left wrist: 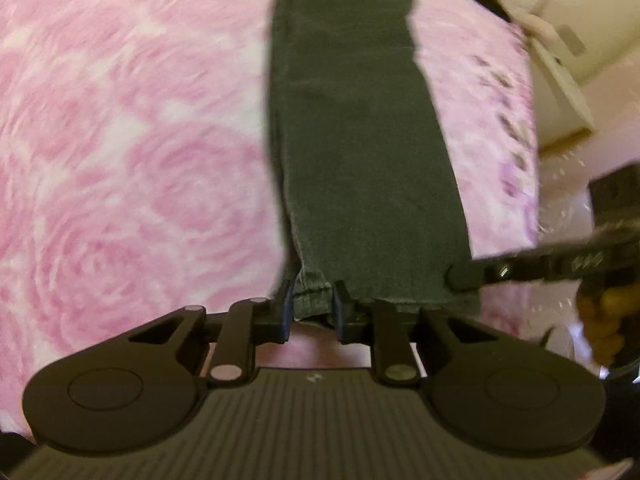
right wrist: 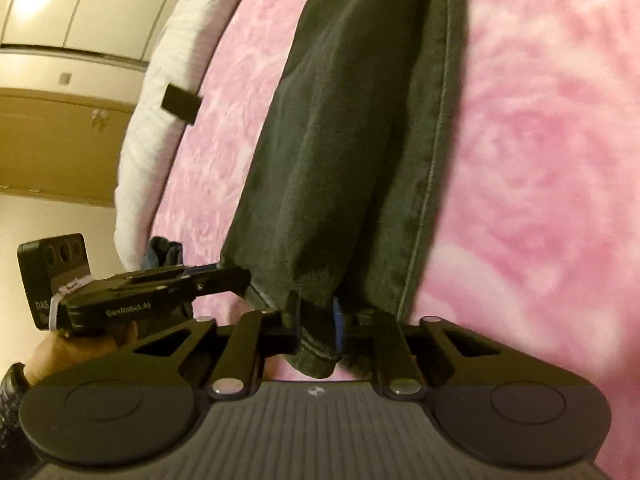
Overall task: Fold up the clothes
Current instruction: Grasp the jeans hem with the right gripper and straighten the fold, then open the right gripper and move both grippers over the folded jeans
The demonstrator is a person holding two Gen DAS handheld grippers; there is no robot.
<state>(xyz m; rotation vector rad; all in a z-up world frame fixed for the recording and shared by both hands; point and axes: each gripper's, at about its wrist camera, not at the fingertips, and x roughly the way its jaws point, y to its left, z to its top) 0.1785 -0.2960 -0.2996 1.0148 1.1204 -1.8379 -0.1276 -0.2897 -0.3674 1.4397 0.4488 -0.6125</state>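
Observation:
A long dark grey trouser leg (left wrist: 352, 128) lies stretched out over a pink rose-patterned blanket (left wrist: 120, 160). In the left wrist view my left gripper (left wrist: 314, 306) is shut on the near hem at its left corner, with cloth bunched between the pads. My right gripper (left wrist: 460, 278) reaches in from the right and pinches the hem's right corner. In the right wrist view the trouser leg (right wrist: 340, 160) runs away from me. There my right gripper (right wrist: 316, 316) is shut on a fold of hem, and the left gripper (right wrist: 236, 280) grips the hem's edge just to its left.
The blanket's edge (left wrist: 520, 152) falls away on the right, with pale furniture (left wrist: 560, 60) beyond it. A white fluffy cover (right wrist: 160, 100) borders the blanket, carrying a small black tag (right wrist: 180, 104). Beige cabinets (right wrist: 60, 132) stand behind. A hand (right wrist: 80, 344) holds the left gripper.

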